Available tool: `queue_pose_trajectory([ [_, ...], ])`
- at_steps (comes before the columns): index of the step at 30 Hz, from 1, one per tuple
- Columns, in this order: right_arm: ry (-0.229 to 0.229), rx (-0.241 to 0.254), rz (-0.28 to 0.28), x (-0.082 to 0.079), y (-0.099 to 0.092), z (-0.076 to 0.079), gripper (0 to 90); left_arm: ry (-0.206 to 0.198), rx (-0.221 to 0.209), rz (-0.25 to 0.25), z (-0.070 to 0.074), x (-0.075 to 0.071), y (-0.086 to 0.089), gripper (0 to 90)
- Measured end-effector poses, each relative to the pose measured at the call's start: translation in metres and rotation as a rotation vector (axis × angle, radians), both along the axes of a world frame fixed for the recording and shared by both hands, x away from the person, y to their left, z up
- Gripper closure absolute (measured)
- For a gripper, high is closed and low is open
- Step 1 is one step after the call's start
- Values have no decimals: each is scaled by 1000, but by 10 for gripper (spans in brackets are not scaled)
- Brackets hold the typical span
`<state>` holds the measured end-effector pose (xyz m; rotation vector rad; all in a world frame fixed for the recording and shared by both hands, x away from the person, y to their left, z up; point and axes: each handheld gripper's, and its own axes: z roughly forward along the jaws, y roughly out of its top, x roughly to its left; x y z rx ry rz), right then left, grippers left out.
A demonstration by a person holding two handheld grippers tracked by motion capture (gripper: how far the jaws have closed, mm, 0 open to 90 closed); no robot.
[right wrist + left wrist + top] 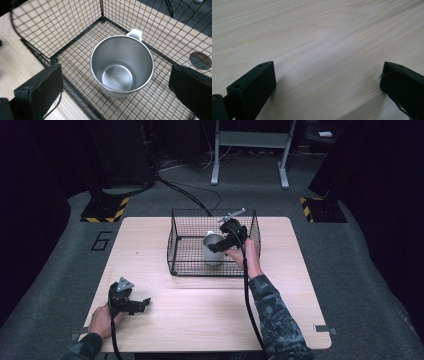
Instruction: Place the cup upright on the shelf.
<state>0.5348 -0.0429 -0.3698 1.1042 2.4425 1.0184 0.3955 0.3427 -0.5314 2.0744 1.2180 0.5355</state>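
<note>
A steel cup (213,249) stands upright inside a black wire basket (180,227) on the far half of the wooden table (200,315). The right gripper view looks down into the empty cup (122,68), which has a white handle on its far side, within the basket (62,32). My right gripper (216,246) hovers over the basket just above the cup, open, jaws wide either side of it and apart from it (116,82). My left gripper (144,304) rests low at the table's near left, open over bare wood (328,77).
The basket's wire walls (150,22) enclose the cup closely on the far and right sides. A round hole (200,60) in the tabletop lies beyond the basket. Dark floor with cables and stand feet (250,150) surrounds the table.
</note>
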Motion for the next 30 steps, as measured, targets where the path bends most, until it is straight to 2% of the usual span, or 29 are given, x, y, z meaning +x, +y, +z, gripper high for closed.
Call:
queue_pose_trajectory([
  [3, -23, -4, 22, -7, -3, 5, 0, 0, 0, 0, 0, 0, 0, 4],
  [8, -67, 1, 51, -30, -10, 15, 0, -1, 2, 1, 0, 0, 0, 4],
  [10, -77, 7, 54, -34, -11, 16, 0, -1, 2, 0, 0, 0, 0, 4],
  [13, -98, 10, 60, -50, -18, 18, 0, 0, 0, 0, 0, 0, 0, 4],
  [14, -98, 10, 60, -50, -18, 18, 0, 0, 0, 0, 0, 0, 0, 4],
  [15, -105, 13, 59, -58, -22, 17, 0, -1, 0, 0, 0, 0, 0, 4],
  [20, -114, 7, 58, -73, -33, 13, 0, -3, 0, 0, 0, 0, 0, 4],
  [21, -126, 10, 51, -81, -39, 9, 0, -2, 0, 0, 0, 0, 0, 4],
  [22, -126, 10, 51, -81, -39, 9, 0, -3, 2, 1, 0, 0, 0, 4],
  [24, -121, 9, 36, -94, -47, 3, 0, -3, 0, 0, 0, 0, 0, 4],
  [30, -131, 5, 16, -110, -65, -10, 0, -3, 0, 1, 0, 0, 0, 4],
])
